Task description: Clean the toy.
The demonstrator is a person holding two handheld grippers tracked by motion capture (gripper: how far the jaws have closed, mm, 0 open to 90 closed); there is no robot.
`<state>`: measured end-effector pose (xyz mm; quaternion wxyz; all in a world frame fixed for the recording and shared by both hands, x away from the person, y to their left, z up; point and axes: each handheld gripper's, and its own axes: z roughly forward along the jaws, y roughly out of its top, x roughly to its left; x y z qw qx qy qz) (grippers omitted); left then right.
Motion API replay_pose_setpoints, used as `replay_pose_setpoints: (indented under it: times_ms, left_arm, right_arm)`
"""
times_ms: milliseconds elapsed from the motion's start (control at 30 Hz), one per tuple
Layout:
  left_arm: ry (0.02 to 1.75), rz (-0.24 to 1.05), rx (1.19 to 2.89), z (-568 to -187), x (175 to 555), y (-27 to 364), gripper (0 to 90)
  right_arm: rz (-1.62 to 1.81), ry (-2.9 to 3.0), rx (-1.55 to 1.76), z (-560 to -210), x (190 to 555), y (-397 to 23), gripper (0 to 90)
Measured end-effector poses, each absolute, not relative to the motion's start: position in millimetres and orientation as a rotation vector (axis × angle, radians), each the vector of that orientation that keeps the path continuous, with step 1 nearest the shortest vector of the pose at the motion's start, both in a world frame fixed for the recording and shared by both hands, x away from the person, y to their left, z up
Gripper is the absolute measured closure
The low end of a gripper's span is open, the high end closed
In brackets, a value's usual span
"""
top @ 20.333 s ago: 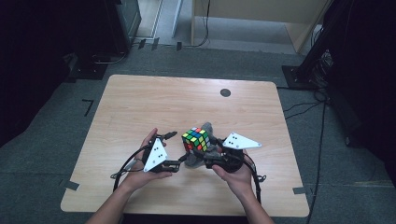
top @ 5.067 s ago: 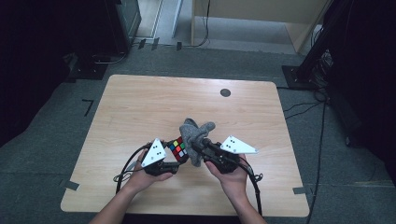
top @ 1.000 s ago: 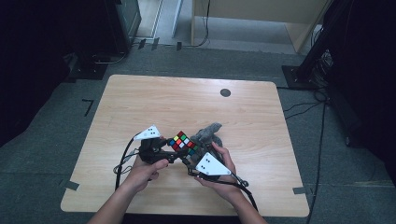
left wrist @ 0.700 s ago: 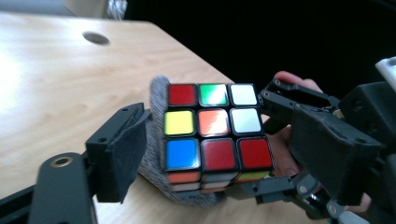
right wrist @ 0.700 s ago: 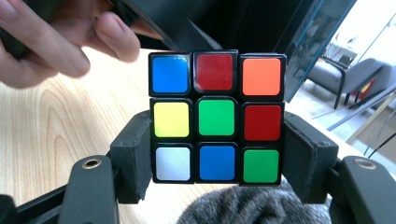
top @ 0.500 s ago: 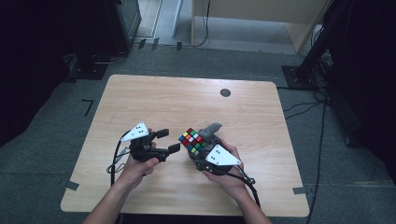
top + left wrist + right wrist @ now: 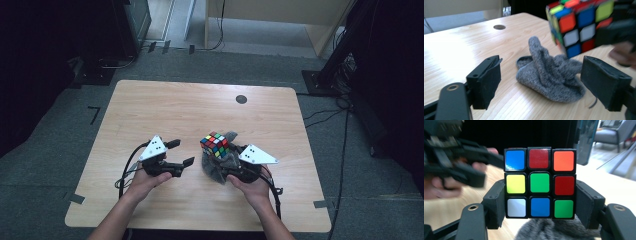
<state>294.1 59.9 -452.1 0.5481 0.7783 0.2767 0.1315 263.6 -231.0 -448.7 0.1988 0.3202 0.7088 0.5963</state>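
The right tool (image 7: 540, 200) grips the puzzle cube (image 7: 540, 182), lifted above the grey sock (image 7: 551, 77) on the table (image 7: 165, 110); the left tool (image 7: 180, 152) — at nine o'clock, jaws just widened, empty — likely re-grips next for a turn.

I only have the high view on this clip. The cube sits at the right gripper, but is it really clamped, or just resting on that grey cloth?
Observer: Clamped. In the right gripper view the right gripper has a pad on each side of the cube, lifted above the grey sock.
Operator: Which colour is at the centre of the face toward that camera?
Observer: Green.
Operator: And the left gripper?
Observer: The left gripper holds nothing. Its jaws have just been opening, and the sock lies crumpled on the table beyond them.
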Motion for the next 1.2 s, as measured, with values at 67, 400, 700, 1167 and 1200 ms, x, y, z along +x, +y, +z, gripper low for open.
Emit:
replay_pose_setpoints:
  times_ms: [67, 400, 700, 1167, 1200]
  left_arm:
    - [0.629, 0.36, 1.878, -454.6, 292.2, 57.5, 20.3]
    - [0.455, 0.532, 1.894, -457.7, 276.7, 48.7, 17.3]
    - [0.38, 0.627, 1.916, -460.6, 271.7, 43.2, 17.4]
    - [0.217, 0.763, 1.904, -468.7, 263.8, 32.8, 17.8]
    - [0.214, 0.774, 1.908, -469.1, 263.4, 32.2, 17.7]
  right_arm:
    - [1.712, 1.987, 0.925, -446.0, 263.8, -231.7, 34.5]
    - [1.796, 2.06, 1.005, -437.3, 260.9, -222.8, 34.4]
    - [1.805, 2.139, 1.064, -435.9, 259.4, -211.4, 34.4]
    - [1.77, 2.249, 1.157, -442.6, 262.1, -200.6, 34.3]
    - [1.766, 2.257, 1.166, -442.9, 262.5, -200.1, 34.3]
